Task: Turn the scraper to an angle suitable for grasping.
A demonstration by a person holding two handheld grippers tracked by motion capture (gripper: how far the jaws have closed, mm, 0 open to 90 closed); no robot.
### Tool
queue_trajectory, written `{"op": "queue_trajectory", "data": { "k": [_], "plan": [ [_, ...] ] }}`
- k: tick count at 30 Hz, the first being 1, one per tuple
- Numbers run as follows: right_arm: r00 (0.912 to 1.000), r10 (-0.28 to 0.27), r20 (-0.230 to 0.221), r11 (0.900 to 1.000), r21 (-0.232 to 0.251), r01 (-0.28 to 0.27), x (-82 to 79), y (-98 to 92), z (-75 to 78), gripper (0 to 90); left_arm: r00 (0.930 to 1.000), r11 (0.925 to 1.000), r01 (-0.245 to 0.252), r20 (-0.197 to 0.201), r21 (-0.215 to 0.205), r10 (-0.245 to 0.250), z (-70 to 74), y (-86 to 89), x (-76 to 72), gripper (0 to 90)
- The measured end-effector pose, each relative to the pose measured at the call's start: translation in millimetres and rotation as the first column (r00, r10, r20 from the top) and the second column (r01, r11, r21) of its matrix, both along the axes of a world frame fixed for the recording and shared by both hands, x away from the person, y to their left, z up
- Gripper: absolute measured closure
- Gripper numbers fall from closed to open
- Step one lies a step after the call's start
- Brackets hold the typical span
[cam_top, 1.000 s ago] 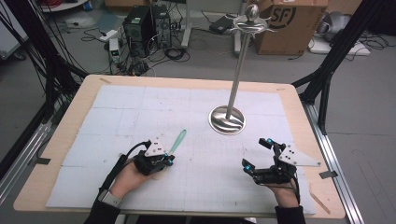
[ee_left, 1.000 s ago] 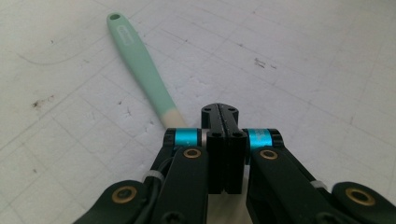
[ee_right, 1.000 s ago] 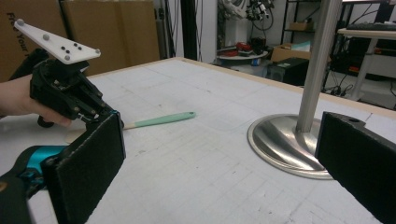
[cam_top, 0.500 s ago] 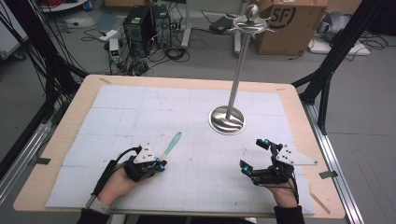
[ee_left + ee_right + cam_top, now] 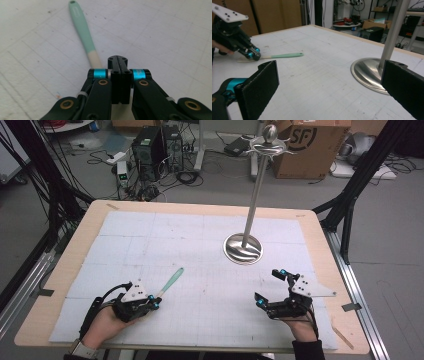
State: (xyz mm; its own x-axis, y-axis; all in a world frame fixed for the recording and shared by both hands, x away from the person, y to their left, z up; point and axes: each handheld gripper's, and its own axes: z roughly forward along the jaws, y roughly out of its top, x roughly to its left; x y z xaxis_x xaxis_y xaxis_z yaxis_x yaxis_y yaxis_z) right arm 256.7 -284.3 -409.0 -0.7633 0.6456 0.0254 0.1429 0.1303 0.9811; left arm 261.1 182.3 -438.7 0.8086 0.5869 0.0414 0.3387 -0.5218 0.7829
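**Spatula on the mat, left tool closed beside it**

On my high view the left gripper [image 5: 150,301] sits near the front left of the white mat [image 5: 200,250], and its own camera shows me both jaws pressed together with nothing between them. The spatula [image 5: 83,32] lies flat on the mat, its mint-green handle pointing away from me toward the middle of the table [image 5: 65,270] and its cream end passing under or just beside the closed jaw tips; I cannot tell whether they touch. My right gripper [image 5: 270,287] is at the front right with its jaws spread wide and nothing in them. Just beyond it stands the metal stand [image 5: 243,247], a round shiny base with a tall pole, well apart from the spatula. Cardboard boxes [image 5: 315,142] and cables [image 5: 175,170] lie on the floor behind.
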Motion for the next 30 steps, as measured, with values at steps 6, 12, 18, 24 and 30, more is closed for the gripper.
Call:
{"op": "queue_trajectory", "data": {
  "k": [6,12,18,24,30],
  "plan": [
    [1.0,-0.001,0.0,1.0,0.007,0.001,0.4,-1.4,0.4,0.5,0.9937,0.9931,-0.112,0.006,-0.037,0.112,5.6,-5.9,25.4,89.9],
    [1.0,-0.002,0.001,1.0,0.01,0.002,-0.2,-2.2,0.8,0.5,0.9786,0.9746,-0.206,-0.023,-0.088,0.204,-3.0,-0.7,49.7,89.9],
    [1.0,0.001,-0.002,1.0,0.01,-0.001,0.0,-1.5,0.5,0.5,0.9708,0.9716,-0.223,-0.107,-0.078,0.215,-8.5,-7.4,65.2,89.9],
    [1.0,0.002,-0.003,1.0,0.009,-0.002,0.4,-1.6,0.3,0.6,0.974,0.9734,-0.2,-0.13,-0.112,0.185,-12.3,-13.4,71.8,89.9],
    [1.0,0.007,-0.004,1.0,-0.005,-0.007,0.9,0.7,-0.6,0.5,0.9836,0.9832,-0.157,-0.103,-0.092,0.148,-12.2,-19.4,68.3,89.9]
  ]
}}
